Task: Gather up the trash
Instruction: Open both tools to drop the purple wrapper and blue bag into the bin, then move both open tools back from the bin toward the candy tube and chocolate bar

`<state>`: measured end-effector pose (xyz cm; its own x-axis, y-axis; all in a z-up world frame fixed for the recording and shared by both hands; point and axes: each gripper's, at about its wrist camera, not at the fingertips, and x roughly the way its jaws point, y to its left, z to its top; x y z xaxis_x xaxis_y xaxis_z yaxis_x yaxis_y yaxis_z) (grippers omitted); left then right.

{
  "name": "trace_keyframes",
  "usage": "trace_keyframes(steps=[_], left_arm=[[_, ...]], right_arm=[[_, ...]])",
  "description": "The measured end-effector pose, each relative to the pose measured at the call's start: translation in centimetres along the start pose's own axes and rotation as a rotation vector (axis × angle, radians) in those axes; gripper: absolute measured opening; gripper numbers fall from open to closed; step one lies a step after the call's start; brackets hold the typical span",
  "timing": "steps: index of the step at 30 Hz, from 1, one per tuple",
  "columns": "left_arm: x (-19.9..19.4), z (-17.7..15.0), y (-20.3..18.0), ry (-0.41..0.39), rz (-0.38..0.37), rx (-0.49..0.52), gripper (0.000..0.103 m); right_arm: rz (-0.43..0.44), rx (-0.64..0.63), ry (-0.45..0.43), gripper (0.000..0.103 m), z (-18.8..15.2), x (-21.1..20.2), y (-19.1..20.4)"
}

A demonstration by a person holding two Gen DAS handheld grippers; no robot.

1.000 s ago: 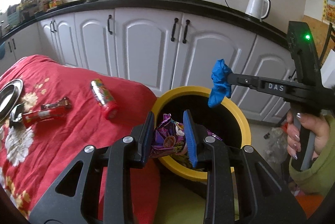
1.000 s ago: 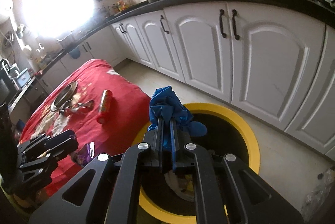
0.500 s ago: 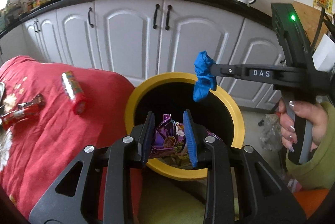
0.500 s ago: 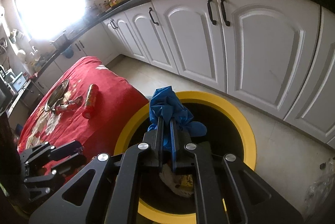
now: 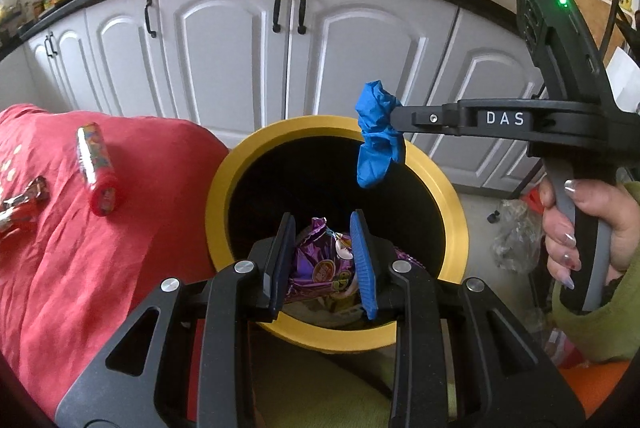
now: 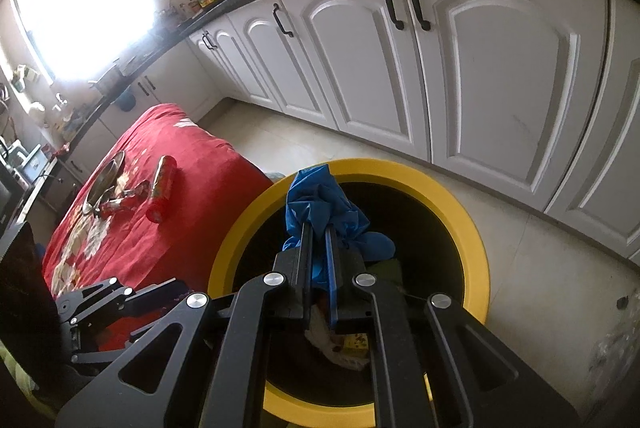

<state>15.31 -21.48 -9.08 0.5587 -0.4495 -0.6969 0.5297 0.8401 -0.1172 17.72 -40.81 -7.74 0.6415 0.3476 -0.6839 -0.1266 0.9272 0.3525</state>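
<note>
My left gripper (image 5: 323, 228) is shut on a purple snack wrapper (image 5: 320, 264) and holds it over the near side of the yellow-rimmed black bin (image 5: 224, 172). My right gripper (image 6: 318, 228) is shut on a crumpled blue plastic piece (image 6: 320, 200) above the bin's opening (image 6: 476, 236). The blue piece (image 5: 376, 136) and the right gripper (image 5: 394, 116) also show in the left wrist view, over the bin's far rim. Some trash (image 6: 340, 344) lies at the bin's bottom.
A table with a red cloth (image 5: 60, 268) stands left of the bin; on it lie a red tube (image 5: 96, 168), a wrapped candy (image 5: 24, 200) and a metal plate (image 6: 106, 180). White cabinets (image 5: 288, 40) run behind. A plastic bag (image 5: 516, 240) lies on the floor at the right.
Both grippers have moved over the bin with their loads; the bin now sits more centred and closer in both views. Both grips are unchanged.
</note>
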Motion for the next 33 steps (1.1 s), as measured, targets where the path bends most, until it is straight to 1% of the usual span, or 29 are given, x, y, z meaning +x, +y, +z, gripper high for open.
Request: trace_keyframes(steps=[4,6,8,10,11,12,14,16,18,19,21,22,27,29,33], left_arm=[[0.6,0.0,-0.1,0.009,-0.003,0.004,0.024],[0.7,0.0,-0.2,0.011,-0.003,0.004,0.024],[0.9,-0.1,-0.1,0.014,-0.001,0.003,0.025],[0.9,-0.1,-0.1,0.017,-0.002,0.002,0.026],[0.9,-0.2,-0.1,0.018,-0.002,0.001,0.028],[1.0,-0.2,-0.1,0.017,0.000,0.000,0.033],[1.0,-0.1,-0.1,0.016,-0.002,-0.003,0.038],[0.9,-0.1,0.1,0.014,0.003,-0.009,0.042],[0.8,-0.1,0.3,0.011,0.006,-0.018,0.050],[0.7,0.0,0.4,0.010,0.009,-0.022,0.052],[0.5,0.0,0.7,0.008,0.014,-0.033,0.060],[0.4,0.0,0.9,0.006,0.018,-0.041,0.063],[-0.3,0.1,1.7,-0.007,0.030,-0.078,0.092],[-0.7,0.1,2.2,-0.016,0.038,-0.096,0.092],[-1.5,0.1,2.7,-0.029,0.062,-0.113,0.092]], right_arm=[[0.001,0.015,0.001,0.007,0.0,0.0,-0.4],[0.003,0.023,0.003,0.010,0.0,0.1,-0.6],[0.004,0.032,0.003,0.017,-0.1,0.1,-0.8],[0.006,0.036,0.003,0.017,-0.1,0.1,-0.8],[0.006,0.037,0.003,0.018,-0.1,0.1,-0.8],[0.006,0.039,0.002,0.019,-0.1,0.0,-0.8],[0.005,0.041,-0.002,0.027,-0.1,0.0,-0.9],[0.003,0.043,-0.006,0.031,-0.1,-0.1,-0.9],[0.002,0.046,-0.010,0.036,0.0,-0.2,-0.9],[-0.001,0.049,-0.015,0.041,0.0,-0.3,-0.9],[-0.004,0.054,-0.023,0.048,0.0,-0.5,-1.0],[-0.006,0.056,-0.026,0.051,0.0,-0.5,-0.9],[-0.016,0.057,-0.042,0.061,0.2,-0.8,-0.9],[-0.027,0.049,-0.051,0.064,0.3,-1.0,-0.6],[-0.035,0.032,-0.064,0.067,0.4,-1.3,0.0]])
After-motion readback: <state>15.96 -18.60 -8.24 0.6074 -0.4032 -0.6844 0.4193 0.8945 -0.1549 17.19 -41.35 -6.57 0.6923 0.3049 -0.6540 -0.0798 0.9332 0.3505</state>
